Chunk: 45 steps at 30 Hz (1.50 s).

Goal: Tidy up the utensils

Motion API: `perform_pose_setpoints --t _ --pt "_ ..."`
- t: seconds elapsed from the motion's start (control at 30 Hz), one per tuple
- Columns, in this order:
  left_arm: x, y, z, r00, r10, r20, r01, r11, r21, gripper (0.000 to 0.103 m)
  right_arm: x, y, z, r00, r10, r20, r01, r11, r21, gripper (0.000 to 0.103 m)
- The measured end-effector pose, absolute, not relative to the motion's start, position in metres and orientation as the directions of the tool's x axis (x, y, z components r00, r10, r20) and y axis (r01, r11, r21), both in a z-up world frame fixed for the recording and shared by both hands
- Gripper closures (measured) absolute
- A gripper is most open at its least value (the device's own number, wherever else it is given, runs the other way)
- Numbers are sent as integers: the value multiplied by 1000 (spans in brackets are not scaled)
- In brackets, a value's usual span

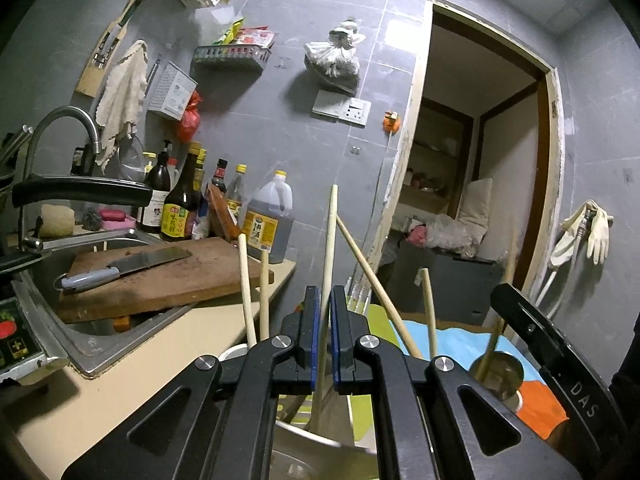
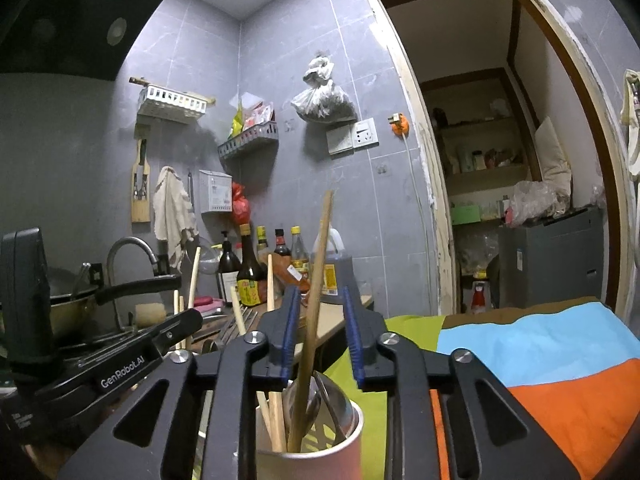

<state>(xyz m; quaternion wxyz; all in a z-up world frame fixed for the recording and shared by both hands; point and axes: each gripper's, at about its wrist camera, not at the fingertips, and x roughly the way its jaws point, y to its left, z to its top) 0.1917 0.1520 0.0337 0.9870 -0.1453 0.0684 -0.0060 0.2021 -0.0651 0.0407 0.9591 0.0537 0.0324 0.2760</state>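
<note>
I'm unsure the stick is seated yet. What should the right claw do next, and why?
Probably lift the right claw straight up and away: its jaws stand open around the chopstick, whose lower end already sits inside the cup among other utensils.

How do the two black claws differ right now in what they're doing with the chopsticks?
The left gripper has its jaws nearly together, pinching one pale chopstick; the right gripper has its jaws spread apart, with a darker chopstick standing loose between them. The left one's chopstick rises from a metal container; the right one's stands in a pink-sided cup. Both have black arms with blue pads.
</note>
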Motion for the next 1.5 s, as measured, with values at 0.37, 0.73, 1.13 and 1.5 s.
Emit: perform_pose_setpoints --t 0.37,0.73,1.13,1.5 --pt "180 151 40 983 -60 -174 9 960 -281 83 192 -79 48 847 530 -46 -520 843 136 71" --pt "151 137 51 974 -92 -208 34 962 -269 63 165 -116 60 866 492 -87 -477 866 151 47" --pt "115 103 57 960 -154 -235 100 969 -226 31 123 -177 65 901 409 -145 -387 909 158 18" --pt "82 72 48 948 -209 -242 172 971 -166 5 79 -220 57 925 317 -210 -291 946 146 0"
